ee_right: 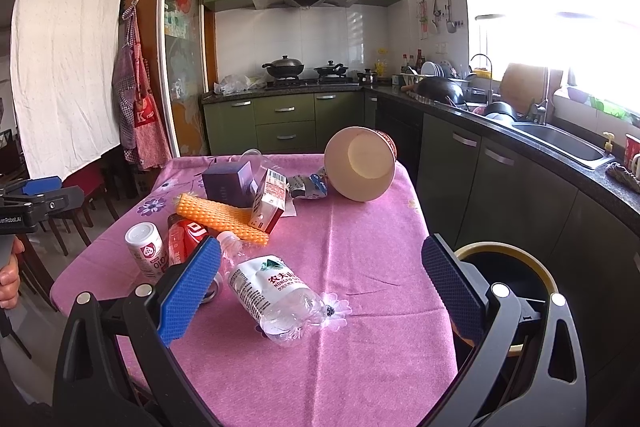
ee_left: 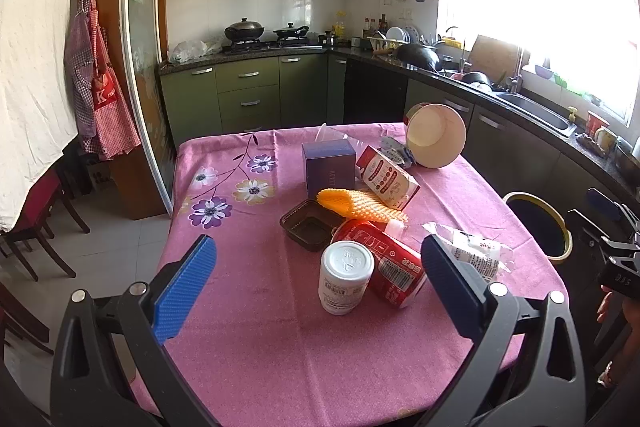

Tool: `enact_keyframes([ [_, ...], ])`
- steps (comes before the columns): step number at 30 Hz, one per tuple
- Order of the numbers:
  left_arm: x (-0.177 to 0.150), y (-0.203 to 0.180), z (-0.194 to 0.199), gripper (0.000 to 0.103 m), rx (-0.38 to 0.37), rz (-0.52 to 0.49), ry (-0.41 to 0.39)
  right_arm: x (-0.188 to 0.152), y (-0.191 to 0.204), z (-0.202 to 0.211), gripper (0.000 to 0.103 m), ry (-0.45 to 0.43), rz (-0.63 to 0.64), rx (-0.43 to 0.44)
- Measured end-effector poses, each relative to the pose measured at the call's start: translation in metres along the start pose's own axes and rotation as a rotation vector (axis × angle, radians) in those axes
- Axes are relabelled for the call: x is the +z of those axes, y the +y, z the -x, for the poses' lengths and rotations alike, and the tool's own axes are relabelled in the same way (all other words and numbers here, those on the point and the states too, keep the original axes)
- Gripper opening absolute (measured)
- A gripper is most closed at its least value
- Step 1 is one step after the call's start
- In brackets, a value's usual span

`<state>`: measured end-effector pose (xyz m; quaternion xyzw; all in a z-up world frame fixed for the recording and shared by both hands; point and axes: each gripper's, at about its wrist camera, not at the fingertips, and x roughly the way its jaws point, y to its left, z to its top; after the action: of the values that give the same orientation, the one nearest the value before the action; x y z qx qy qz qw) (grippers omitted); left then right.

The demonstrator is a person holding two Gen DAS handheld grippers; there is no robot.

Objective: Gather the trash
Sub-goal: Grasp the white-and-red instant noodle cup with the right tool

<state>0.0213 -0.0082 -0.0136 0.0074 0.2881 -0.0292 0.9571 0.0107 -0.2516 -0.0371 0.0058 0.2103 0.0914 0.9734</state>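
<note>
On the pink-clothed worktop [ee_left: 248, 347], the trash lies in a loose cluster: a white canister [ee_left: 346, 277] stands upright, touching a red can [ee_left: 384, 267] lying on its side. Behind these sit a dark plastic tray [ee_left: 308, 229], an orange foam net [ee_left: 356, 205], a tilted milk carton [ee_left: 388, 181], a purple box [ee_left: 330, 163] and a tipped paper bowl [ee_left: 436, 135]. A crushed water bottle [ee_right: 276, 295] lies nearest the right gripper [ee_right: 322, 283], between its wide-spread fingers [ee_right: 188, 291]. The left gripper [ee_left: 320, 285] hovers with fingers [ee_left: 184, 291] wide, empty, framing the canister. A yellow-rimmed bin [ee_right: 508, 267] stands beside the worktop's right edge.
</note>
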Motion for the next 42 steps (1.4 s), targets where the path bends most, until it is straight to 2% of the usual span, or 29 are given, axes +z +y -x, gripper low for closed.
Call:
enact_keyframes([
  [5, 0.018, 0.010, -0.026, 0.097, 0.024, -0.015, 0.006, 0.015, -0.014, -0.019, 0.099, -0.005, 0.010, 0.028],
  [11, 0.047, 0.032, -0.077, 0.097, 0.035, 0.016, 0.026, 0.036, -0.032, -0.066, 0.099, 0.029, 0.034, -0.027],
  [13, 0.055, 0.043, -0.097, 0.097, 0.046, 0.040, 0.033, 0.041, -0.045, -0.083, 0.099, 0.017, -0.012, -0.032],
  [18, 0.073, 0.072, -0.155, 0.097, 0.099, 0.095, 0.061, 0.059, -0.076, -0.147, 0.099, 0.096, -0.098, -0.007],
  [22, 0.081, 0.097, -0.199, 0.097, 0.093, 0.167, 0.084, 0.076, -0.088, -0.201, 0.098, 0.135, -0.090, -0.070],
  [24, 0.084, 0.107, -0.220, 0.097, 0.088, 0.205, 0.089, 0.084, -0.092, -0.228, 0.086, 0.147, -0.061, -0.145],
  [26, 0.085, 0.113, -0.240, 0.097, 0.099, 0.225, 0.097, 0.091, -0.099, -0.259, 0.069, 0.176, -0.064, -0.177],
  [28, 0.086, 0.115, -0.253, 0.097, 0.116, 0.230, 0.093, 0.096, -0.107, -0.291, 0.060, 0.215, -0.070, -0.201],
  [34, 0.078, 0.111, -0.272, 0.097, 0.115, 0.194, 0.108, 0.101, -0.117, -0.359, 0.045, 0.271, -0.089, -0.232],
  [39, 0.072, 0.111, -0.278, 0.097, 0.070, 0.208, 0.138, 0.100, -0.122, -0.387, 0.033, 0.298, -0.108, -0.222],
  [42, 0.070, 0.108, -0.278, 0.097, 0.063, 0.203, 0.144, 0.100, -0.128, -0.392, 0.014, 0.291, -0.128, -0.242],
])
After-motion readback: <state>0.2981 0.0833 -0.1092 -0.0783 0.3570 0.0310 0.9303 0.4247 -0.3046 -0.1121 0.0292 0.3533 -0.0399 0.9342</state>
